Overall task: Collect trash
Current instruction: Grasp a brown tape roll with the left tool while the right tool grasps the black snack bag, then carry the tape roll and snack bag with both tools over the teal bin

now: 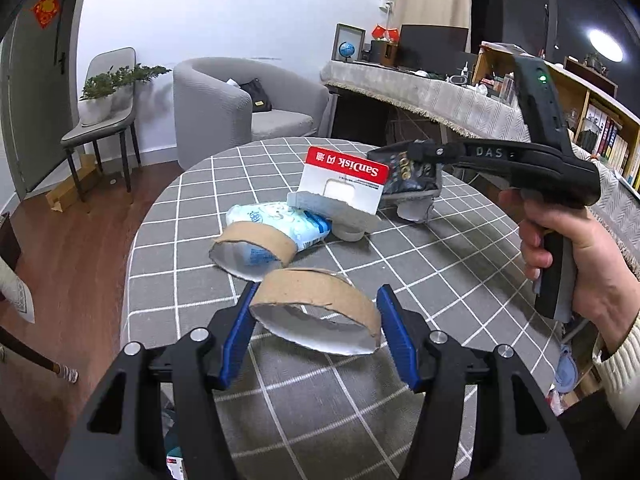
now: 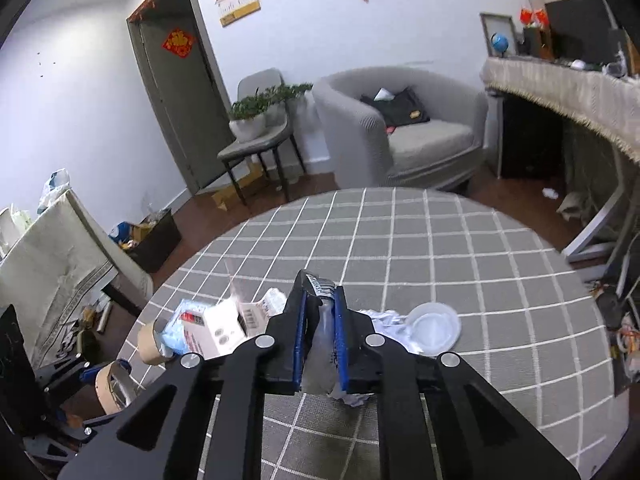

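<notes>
Nearest the left camera, the left tool point(image 1: 316, 330) is sitting spread around a cardboard ring point(image 1: 316, 308), blue pads flanking it but pad contact unclear, so lifting now is risking the ring slipping back onto the bench point(image 1: 420, 264) or getting crushed flat. Farther back on the right, the right tool point(image 2: 320, 334) is pinching a crumpled dark wrapper point(image 1: 412, 176) by a thin edge, jaws nearly pressed together, and it may be tearing or sliding free. Its tail is hanging near the SanDisk card point(image 1: 344, 184), tissue pack point(image 1: 288, 220) and second ring point(image 1: 252, 250), risking dragging them off.
</notes>
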A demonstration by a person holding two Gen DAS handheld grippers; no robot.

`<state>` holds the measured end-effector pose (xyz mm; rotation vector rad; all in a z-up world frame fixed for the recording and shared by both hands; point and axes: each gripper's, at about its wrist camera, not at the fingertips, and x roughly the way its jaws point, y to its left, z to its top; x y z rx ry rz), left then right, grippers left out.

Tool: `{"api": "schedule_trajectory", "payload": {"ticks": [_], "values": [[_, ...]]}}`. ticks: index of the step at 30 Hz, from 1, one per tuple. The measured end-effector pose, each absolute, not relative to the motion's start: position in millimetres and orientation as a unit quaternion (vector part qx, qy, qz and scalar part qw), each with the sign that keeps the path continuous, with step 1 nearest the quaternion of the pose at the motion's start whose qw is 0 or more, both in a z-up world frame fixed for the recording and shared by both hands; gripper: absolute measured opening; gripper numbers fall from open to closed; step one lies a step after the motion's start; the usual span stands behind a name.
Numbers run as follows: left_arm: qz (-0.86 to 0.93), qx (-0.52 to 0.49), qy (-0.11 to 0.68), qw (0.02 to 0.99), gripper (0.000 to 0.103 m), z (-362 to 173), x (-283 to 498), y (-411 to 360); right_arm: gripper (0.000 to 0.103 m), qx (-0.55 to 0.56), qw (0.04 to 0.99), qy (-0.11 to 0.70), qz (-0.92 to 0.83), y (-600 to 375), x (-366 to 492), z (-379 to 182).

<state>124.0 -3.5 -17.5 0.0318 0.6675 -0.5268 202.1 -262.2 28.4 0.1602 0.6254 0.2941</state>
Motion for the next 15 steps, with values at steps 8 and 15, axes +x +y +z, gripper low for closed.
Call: {"api": "schedule_trajectory", "payload": {"ticks": [8, 15], "values": [[-0.236, 0.008, 0.320, 0.917, 0.063, -9, 109, 1, 0.013, 0.091, 0.946, 0.276, 0.143, -274, 176, 41], [-0.221, 0.008, 0.314, 0.924, 0.063, -4, 88, 6, 0.013, 0.079, 0.952, 0.256, 0.150, -267, 152, 50]]}}
